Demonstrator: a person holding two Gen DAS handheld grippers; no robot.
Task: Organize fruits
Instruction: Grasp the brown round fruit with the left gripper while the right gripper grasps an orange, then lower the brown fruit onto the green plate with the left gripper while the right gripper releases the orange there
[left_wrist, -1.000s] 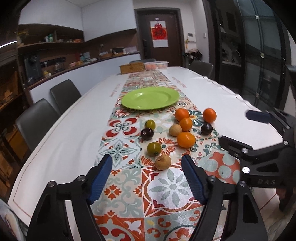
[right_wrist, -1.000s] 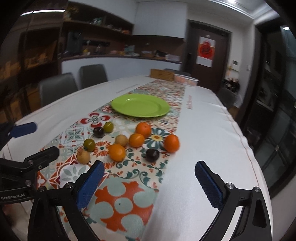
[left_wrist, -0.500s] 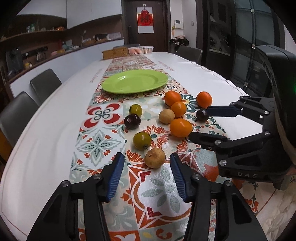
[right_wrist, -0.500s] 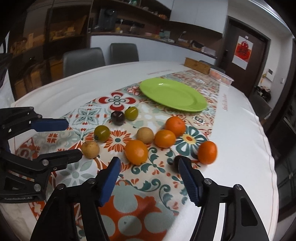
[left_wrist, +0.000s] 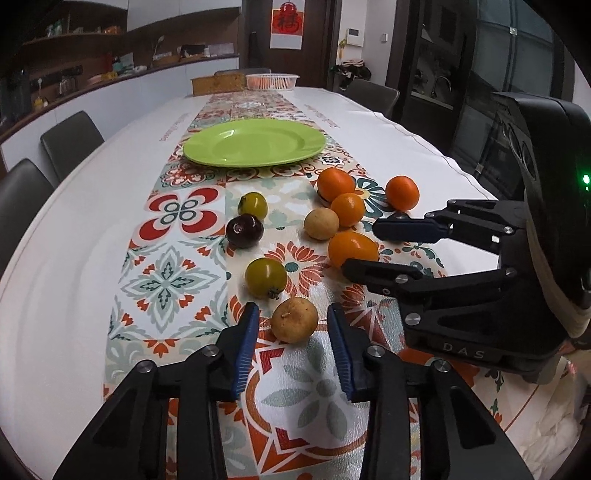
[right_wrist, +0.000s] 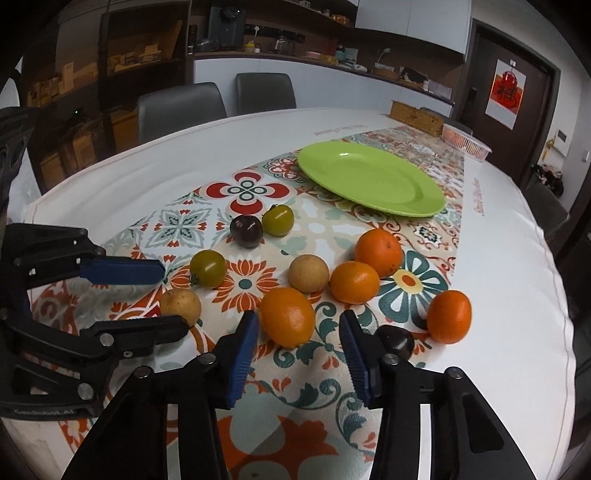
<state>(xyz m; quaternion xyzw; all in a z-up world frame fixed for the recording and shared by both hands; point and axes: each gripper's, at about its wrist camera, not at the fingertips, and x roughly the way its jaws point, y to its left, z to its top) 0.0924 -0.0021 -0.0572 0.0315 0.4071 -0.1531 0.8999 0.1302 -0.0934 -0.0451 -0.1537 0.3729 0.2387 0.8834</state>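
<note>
On the bench (left_wrist: 92, 229), right along the patterned runner (left_wrist: 173, 273), both tongs are lined up on fruit at once. Left tongs (left_wrist: 291, 341) have just been closing, and the tan fruit (left_wrist: 294, 319) sits squarely between the blue pads (left_wrist: 245, 347), but there is a sliver of cloth showing on each side, so the pads are not pressing yet: open around it, not gripping. Right tongs (right_wrist: 297, 350), same story: jaws have just been narrowing, the near orange (right_wrist: 287, 316) lies dead ahead between the tips, and gaps remain on both flanks. Nothing held by either hand.

What matters for the next move is the line-up. Each fruit sits straight in front of its own tongs, centred in the gap, so I'd say only a squeeze is needed, no sideways correction. The orange's long axis runs roughly across the jaws, which means the widest part meets the pads; expect it to fill the grip early. The tan fruit is nearly round, so direction hardly matters.

Left hand is plainly nearer the tan one, right hand nearer the orange, and the two tongs sit just beside each other without crossing. A dark fruit (right_wrist: 395, 341) peeks out just behind the right tongs' outer finger, close enough to get nudged. The green plate (left_wrist: 254, 147) waits beyond the fruit cluster, empty and well apart, the likely destination.
</note>
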